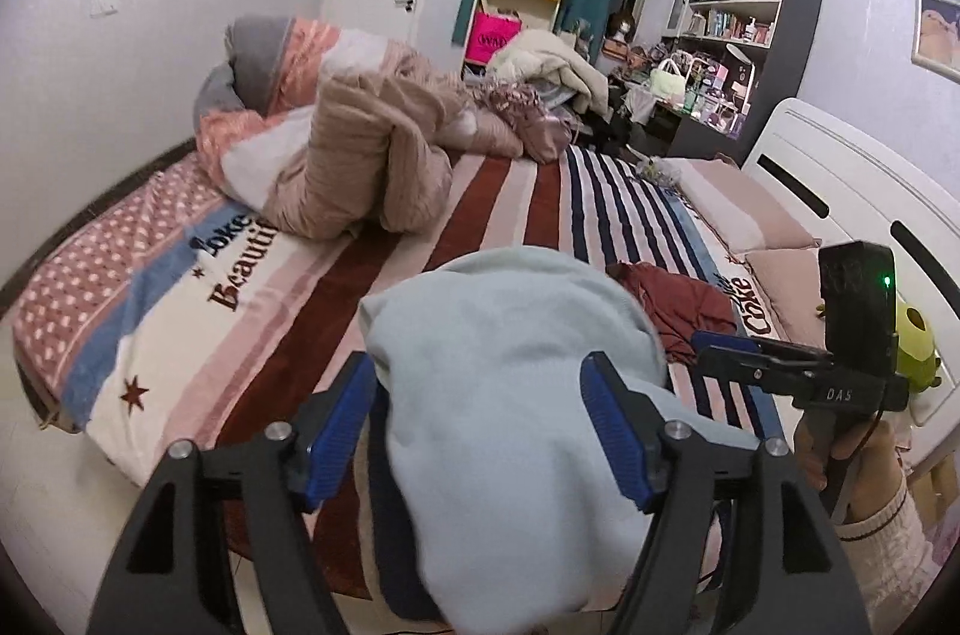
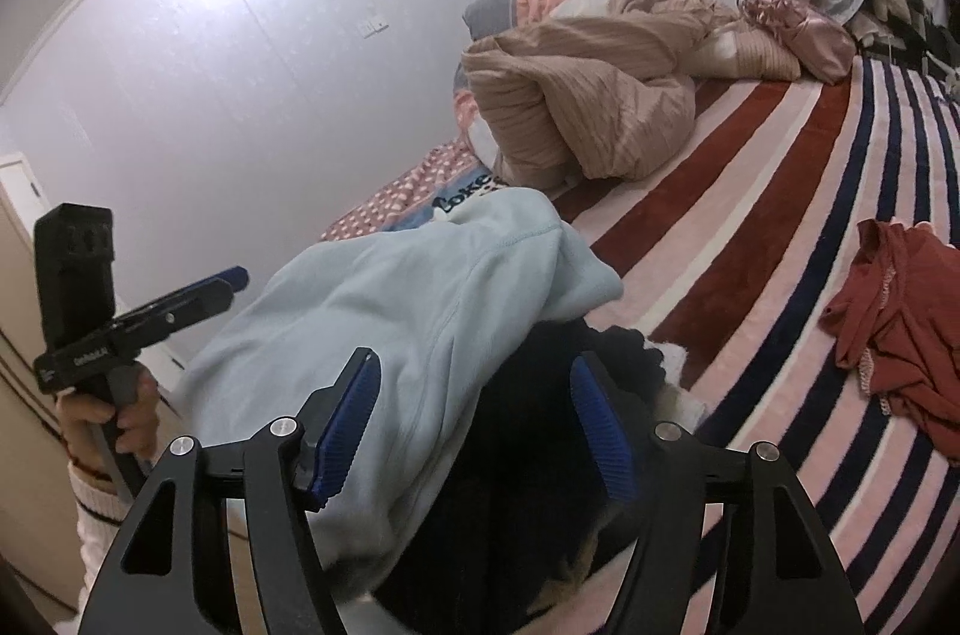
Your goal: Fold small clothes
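Pale blue garment [image 1: 510,395], soft and fleecy with a stitched seam, is lying in a rounded, folded heap at the near edge of the striped bedspread [image 1: 516,215], draped partly over something dark beneath it. The left gripper [image 1: 480,425] is standing with its blue pads apart on either side of the heap, the cloth bulging up between them; the pads are not pressing it. The right gripper [image 2: 474,413] is likewise standing spread, its left pad lying against the blue cloth's edge while the gap between the pads is showing mostly the dark fabric [image 2: 516,485].

From the left wrist, the blue heap is filling the middle and hiding nearly all of the dark layer; the right gripper is showing at the far right, held in a hand [image 1: 840,461] with a knitted cuff. From the right wrist, the dark layer is showing plainly, and a red garment [image 2: 900,317] is lying crumpled well apart on the stripes. A rumpled duvet [image 1: 360,143] is lying farther back.
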The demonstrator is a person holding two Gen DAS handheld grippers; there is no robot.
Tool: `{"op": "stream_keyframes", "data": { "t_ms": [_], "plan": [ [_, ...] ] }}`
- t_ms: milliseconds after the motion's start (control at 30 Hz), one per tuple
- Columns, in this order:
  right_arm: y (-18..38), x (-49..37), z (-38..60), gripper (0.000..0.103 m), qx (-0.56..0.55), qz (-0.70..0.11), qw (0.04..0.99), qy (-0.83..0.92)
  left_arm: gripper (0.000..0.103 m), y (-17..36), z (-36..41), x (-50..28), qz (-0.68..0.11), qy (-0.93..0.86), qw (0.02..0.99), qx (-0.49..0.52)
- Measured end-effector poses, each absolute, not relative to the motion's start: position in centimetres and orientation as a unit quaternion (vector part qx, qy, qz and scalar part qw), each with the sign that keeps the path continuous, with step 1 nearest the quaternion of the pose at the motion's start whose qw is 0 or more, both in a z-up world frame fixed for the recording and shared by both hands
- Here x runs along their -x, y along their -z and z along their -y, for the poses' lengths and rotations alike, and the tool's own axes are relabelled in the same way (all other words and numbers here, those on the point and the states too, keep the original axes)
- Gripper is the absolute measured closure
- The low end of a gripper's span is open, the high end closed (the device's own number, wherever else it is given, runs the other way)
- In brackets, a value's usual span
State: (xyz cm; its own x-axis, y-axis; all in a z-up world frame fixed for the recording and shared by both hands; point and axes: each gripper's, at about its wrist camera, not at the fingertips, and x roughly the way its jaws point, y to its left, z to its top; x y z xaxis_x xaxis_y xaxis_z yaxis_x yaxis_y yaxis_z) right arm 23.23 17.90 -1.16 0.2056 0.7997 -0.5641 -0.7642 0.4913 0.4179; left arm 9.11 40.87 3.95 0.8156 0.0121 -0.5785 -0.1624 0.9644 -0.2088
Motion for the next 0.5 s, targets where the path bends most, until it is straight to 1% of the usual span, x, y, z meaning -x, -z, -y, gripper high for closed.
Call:
{"op": "stream_keyframes", "data": {
  "t_ms": [133,167,267,433,467,500],
  "plan": [
    [0.8,-21.3,-14.8,0.039,-0.023,-0.358,0.786,-0.503,0.035,-5.0,-37.1,-6.7,-0.268,-0.056,0.955,0.112],
    [0.7,-20.7,-13.7,0.039,-0.022,-0.353,0.79,-0.501,0.035,-5.0,-36.2,-6.4,-0.264,-0.058,0.957,0.107],
    [0.8,-18.8,-10.1,0.037,-0.024,-0.334,0.805,-0.489,0.028,-5.0,-32.6,-5.3,-0.241,-0.067,0.965,0.083],
    [1.0,-15.7,-3.5,0.034,-0.014,-0.31,0.832,-0.459,0.026,-3.7,-26.3,-4.4,-0.213,-0.066,0.972,0.068],
    [1.0,-15.0,-2.0,0.033,-0.01,-0.302,0.84,-0.451,0.022,-3.2,-24.8,-4.2,-0.202,-0.073,0.974,0.069],
    [1.0,-14.3,-0.7,0.03,-0.005,-0.294,0.847,-0.442,0.017,-2.8,-23.4,-4.0,-0.191,-0.081,0.976,0.068]
  ]
}}
